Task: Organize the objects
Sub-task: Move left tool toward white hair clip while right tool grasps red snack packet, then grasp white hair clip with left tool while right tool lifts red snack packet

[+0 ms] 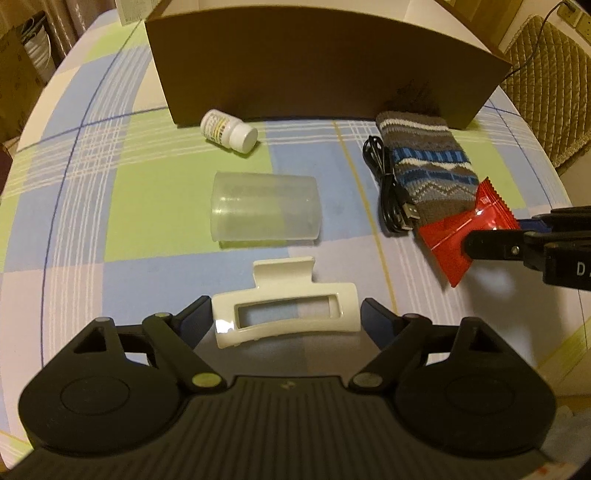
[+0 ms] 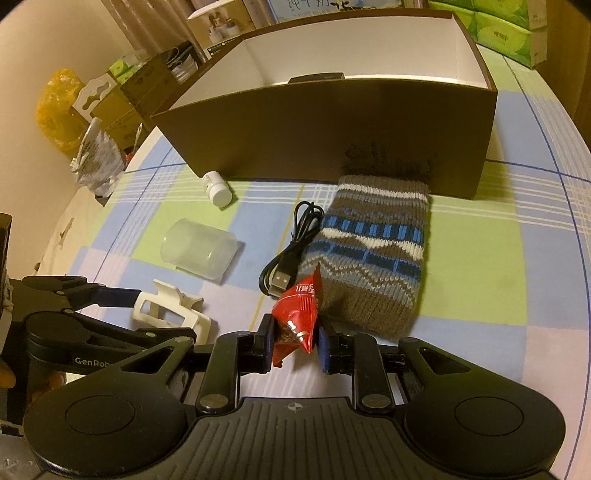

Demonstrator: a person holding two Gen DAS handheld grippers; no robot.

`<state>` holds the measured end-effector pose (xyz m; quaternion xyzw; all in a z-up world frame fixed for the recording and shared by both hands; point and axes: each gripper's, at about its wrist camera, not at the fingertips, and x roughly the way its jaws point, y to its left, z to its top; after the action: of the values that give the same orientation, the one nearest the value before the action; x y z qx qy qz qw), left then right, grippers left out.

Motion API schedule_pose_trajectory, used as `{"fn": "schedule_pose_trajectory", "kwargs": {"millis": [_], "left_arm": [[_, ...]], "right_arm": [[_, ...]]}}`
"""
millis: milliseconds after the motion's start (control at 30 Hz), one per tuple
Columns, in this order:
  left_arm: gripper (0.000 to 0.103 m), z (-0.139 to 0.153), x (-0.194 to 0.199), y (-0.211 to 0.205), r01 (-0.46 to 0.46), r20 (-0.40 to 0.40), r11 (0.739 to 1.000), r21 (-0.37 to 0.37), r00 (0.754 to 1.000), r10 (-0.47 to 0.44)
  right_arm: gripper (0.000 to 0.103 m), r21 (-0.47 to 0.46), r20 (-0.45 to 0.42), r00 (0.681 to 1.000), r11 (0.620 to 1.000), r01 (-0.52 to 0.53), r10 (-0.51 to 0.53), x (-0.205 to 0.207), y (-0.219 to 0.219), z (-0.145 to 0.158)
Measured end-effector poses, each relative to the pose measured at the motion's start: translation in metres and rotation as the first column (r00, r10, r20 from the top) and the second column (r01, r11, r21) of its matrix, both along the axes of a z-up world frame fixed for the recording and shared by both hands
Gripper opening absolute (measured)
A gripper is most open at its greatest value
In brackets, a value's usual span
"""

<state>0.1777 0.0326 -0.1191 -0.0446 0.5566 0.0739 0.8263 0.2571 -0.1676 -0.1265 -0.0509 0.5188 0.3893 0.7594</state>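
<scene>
tablecloth [image 2: 476,266]: checked in blue, green and lilac, covering the table
yellow plastic bag [image 2: 59,107]: off the table edge at 10 o'clock in the right wrist view
cardboard boxes [image 2: 147,85]: stacked just beside the bag, toward 11 o'clock
green tissue packs [image 2: 506,29]: at 1 o'clock, behind the table
quilted chair cushion [image 1: 546,85]: at 2 o'clock in the left wrist view

Cream plastic hair claw [image 1: 284,312]; beyond it, a frosted translucent plastic cup [image 1: 264,208]; to its right, a glossy red foil snack packet [image 1: 467,236].
</scene>
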Motion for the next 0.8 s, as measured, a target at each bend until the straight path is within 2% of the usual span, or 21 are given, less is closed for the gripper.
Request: {"fn": "schedule_pose_trajectory", "kwargs": {"millis": [367,800], "left_arm": [[0.083,0.027,-0.007,0.010,-0.028,0.071,0.999,0.015,0.997,0.027],[0.083,0.086,0.010,0.031,-0.055,0.212,0.997,0.048,0.976,0.044]], "right_arm": [[0.020,0.034,0.039,0.999,0.999,-0.005,0.004,0.005,-0.006,0.019],[0.020,0.123,0.141,0.989,0.992,0.022,-0.039,0.033,-0.007,0.065]]}}
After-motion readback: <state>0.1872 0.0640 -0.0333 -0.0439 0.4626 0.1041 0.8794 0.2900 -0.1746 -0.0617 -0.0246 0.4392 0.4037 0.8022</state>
